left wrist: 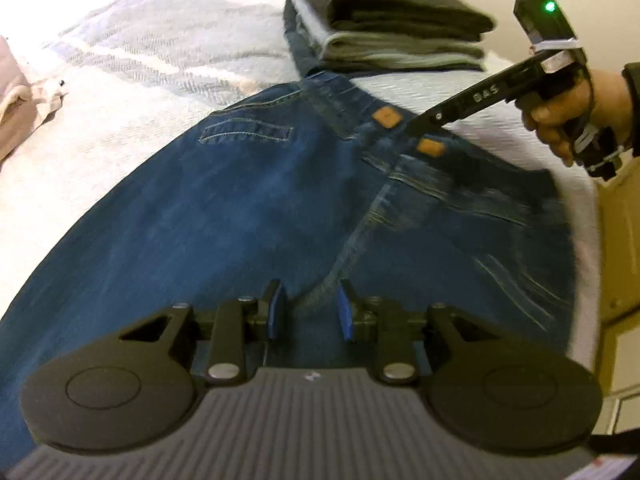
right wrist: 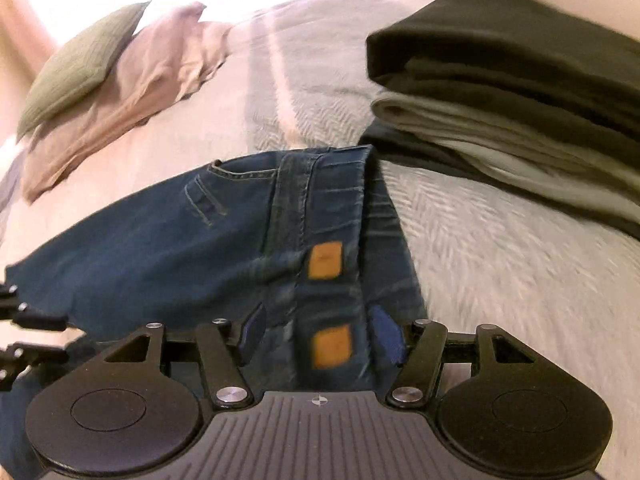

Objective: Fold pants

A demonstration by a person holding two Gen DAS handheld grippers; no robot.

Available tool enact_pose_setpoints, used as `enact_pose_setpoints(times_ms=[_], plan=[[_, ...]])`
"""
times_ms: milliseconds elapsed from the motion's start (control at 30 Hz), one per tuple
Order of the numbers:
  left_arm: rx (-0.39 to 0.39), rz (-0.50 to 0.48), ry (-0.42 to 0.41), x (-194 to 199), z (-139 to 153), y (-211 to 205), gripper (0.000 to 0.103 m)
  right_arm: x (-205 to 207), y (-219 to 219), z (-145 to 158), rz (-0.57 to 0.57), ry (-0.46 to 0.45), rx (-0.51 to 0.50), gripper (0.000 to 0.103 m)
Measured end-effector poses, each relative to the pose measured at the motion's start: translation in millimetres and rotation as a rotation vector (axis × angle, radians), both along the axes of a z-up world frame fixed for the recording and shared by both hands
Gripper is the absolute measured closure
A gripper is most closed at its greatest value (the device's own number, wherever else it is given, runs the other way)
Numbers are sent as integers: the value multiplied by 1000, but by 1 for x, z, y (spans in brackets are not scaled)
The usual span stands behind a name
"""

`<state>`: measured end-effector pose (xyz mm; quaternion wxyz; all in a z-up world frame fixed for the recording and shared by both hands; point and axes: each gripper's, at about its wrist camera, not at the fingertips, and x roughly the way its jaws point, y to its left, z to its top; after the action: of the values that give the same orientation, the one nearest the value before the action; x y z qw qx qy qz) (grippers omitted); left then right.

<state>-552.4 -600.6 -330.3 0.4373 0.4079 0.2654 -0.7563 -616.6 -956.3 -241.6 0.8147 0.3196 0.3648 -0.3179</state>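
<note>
Two claws hover over blue jeans (left wrist: 248, 216) on the bed (left wrist: 132, 60): left claw (left wrist: 308, 312) narrowly parted, right claw (right wrist: 320, 336) wide, both empty.

"DAS" on right hand-held gripper (left wrist: 414, 125) arm, tan patches (right wrist: 325, 260) unreadable

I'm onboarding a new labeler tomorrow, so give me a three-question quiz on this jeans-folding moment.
1. True or false: the jeans lie on the bed.
2. What sits on top of the folded stack? A) a black garment B) a red towel C) a book
3. Fill in: the tan patches are sewn near the jeans' ____.

Key: 1 true. 2 A. 3 waistband. The left gripper and the right gripper both hover over denim with nothing visibly clamped.
</note>
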Motion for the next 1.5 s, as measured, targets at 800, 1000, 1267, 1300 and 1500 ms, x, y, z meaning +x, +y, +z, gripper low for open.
enact_pose_setpoints(times_ms=[800,1000,1267,1300,1500], plan=[[148,238,-54,29,-6,30,79,-20,-37,-9,-102,69,11,64],[220,373,-85,72,-5,109,79,-26,28,5,-100,101,64,52],[229,514,-76,122,32,215,78,-35,106,35,-124,267,88,46],[227,527,-76,126,37,227,78,-34,116,45,-134,268,87,45],[205,567,-69,154,60,293,73,-3,194,90,-78,277,66,33]])
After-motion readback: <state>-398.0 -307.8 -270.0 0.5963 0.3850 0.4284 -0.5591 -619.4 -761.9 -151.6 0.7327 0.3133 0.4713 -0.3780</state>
